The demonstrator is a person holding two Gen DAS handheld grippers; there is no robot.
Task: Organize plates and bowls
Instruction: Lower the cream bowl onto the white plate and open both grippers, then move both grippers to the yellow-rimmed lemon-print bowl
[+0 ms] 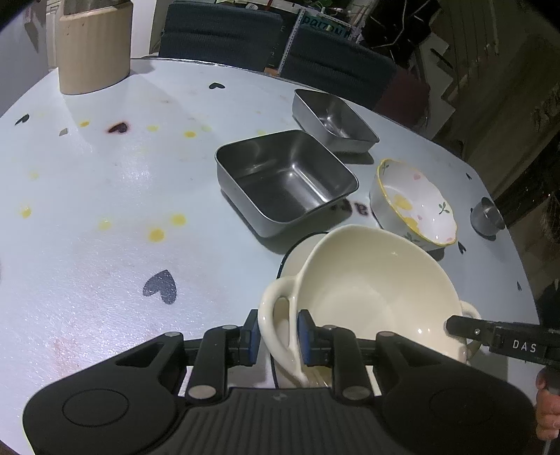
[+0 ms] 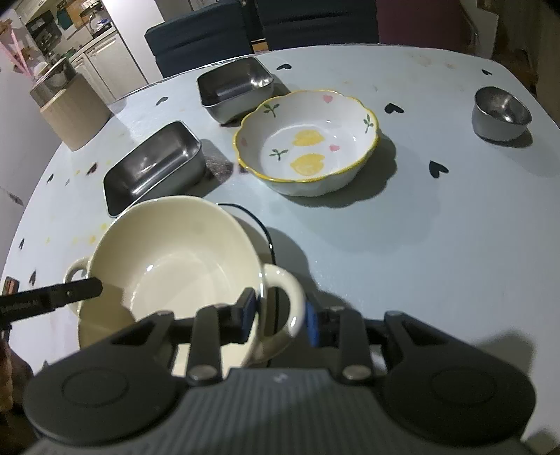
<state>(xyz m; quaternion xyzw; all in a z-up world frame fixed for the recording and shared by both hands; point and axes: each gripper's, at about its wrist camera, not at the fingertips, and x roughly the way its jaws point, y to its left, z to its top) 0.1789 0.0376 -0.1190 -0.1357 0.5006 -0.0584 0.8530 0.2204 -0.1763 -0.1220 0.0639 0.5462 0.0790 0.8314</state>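
Note:
A cream two-handled bowl [image 1: 371, 290] [image 2: 175, 259] tilts over a white plate with a dark rim [image 1: 287, 257] [image 2: 267, 238]. My left gripper [image 1: 278, 334] is shut on the bowl's left handle [image 1: 271, 315], one pad outside the loop and the other against the bowl's inner wall. My right gripper [image 2: 280, 316] straddles the right handle [image 2: 290, 301] and the wall. Thin gaps show at both of its pads, so it stands open. A floral bowl with a yellow rim [image 1: 413, 206] [image 2: 308, 140] sits beyond.
Two square steel containers [image 1: 285, 178] [image 1: 332, 119] stand on the pale table [image 1: 122, 196] behind the bowl. There is a small steel cup [image 2: 500, 112] at the far right, a beige ribbed canister [image 1: 94, 45] at the far left, and dark chairs [image 1: 224, 31] behind the table. A hand [image 1: 547, 409] shows at the right edge.

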